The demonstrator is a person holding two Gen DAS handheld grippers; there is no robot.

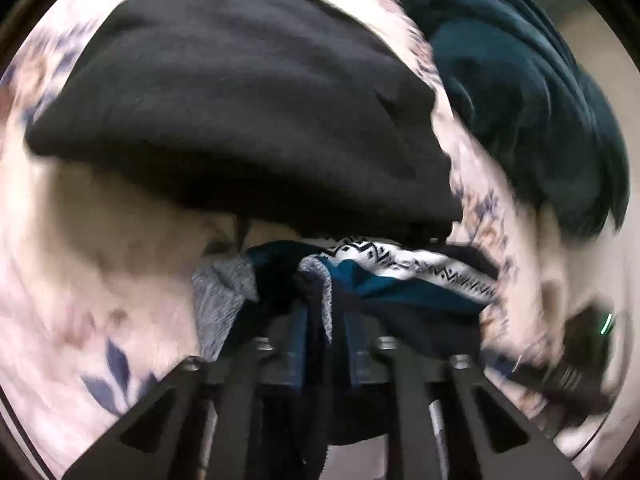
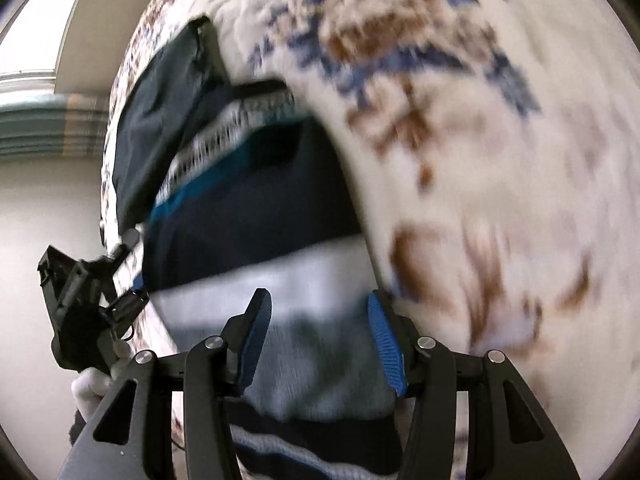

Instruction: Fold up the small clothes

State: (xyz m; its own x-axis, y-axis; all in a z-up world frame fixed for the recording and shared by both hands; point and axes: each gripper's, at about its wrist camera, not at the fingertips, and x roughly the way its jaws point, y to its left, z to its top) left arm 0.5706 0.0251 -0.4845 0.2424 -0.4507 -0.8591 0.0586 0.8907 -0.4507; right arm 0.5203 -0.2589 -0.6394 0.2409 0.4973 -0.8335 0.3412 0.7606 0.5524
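My left gripper is shut on a grey, navy and teal striped knit garment that bunches over its blue pads. In the right wrist view the same striped garment lies on the floral bedspread. My right gripper is open, its blue pads either side of the garment's grey band. The left gripper shows at the left edge of that view, at the garment's corner. Both views are blurred.
A black folded garment lies beyond the striped one, and a dark teal garment lies at the right. A black and white patterned cloth sits between them. The bed's edge and floor are at the left.
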